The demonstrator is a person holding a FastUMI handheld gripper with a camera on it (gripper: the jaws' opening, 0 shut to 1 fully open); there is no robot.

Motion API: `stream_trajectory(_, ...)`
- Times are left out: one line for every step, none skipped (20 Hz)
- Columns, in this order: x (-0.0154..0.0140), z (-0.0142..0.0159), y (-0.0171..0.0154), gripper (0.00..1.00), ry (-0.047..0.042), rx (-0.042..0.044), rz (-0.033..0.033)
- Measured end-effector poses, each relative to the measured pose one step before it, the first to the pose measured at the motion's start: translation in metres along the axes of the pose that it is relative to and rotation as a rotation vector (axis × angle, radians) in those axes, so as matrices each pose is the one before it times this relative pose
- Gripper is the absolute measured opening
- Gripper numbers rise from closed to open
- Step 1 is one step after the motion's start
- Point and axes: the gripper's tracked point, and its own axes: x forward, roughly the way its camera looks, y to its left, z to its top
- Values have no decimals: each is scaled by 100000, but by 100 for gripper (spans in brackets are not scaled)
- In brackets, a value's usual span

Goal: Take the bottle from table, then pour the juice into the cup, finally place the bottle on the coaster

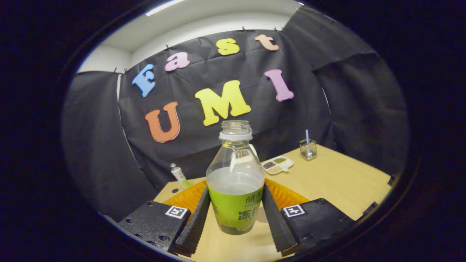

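2 fingers (198, 214) of the gripper (236, 218) stand on either side of the bottle (235, 182), each ridged pad lying flat against the labelled lower body; the jaws are clenched on the bottle. It stands upright between them, uncapped, with a clear neck ring at the top. Clear liquid fills it to roughly the shoulder, above a green label. Its base appears to sit at or just above the wooden table (335, 182); contact there cannot be told.

Directly behind the bottle lies an orange ribbed mat (185, 198), showing on both sides of the fingers. A white object, mostly hidden, sits just behind the bottle's shoulder.

Beyond, toward the table's far edge, 1 white divided dish (277, 164) holds 3 portions of dark, green and pale matter. Near it, farther off, stands 1 clear square container (308, 149) with a thin stick upright in it. On the other side, near the cloth wall, 1 small tube (179, 175) leans.
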Motion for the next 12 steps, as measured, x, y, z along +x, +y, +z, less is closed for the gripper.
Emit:
stream_trajectory(609,221,-292,81,-4153,-3960,-2181)
stream_trajectory(548,-131,-410,81,-2116,-2963,-2014)
stream_trajectory(696,-616,-209,81,-779,-2368,-1410)
stream_trajectory(827,-691,-241,81,802,-2132,-1595)
stream_trajectory(875,-962,-269,81,1413,-2067,-954)
stream_trajectory(917,-791,-125,81,1435,-1912,-922)
stream_trajectory(831,-847,-180,81,893,-1353,-1681)
stream_trajectory(798,-503,-446,82,-55,-1427,-2311)
stream_trajectory(1005,-703,-136,82,-237,-1152,-2851)
stream_trajectory(965,-482,-159,82,-361,-306,-2609)
stream_trajectory(1022,-524,0,82,-56,601,-1820)
stream_trajectory(874,-479,339,82,-365,793,-346)
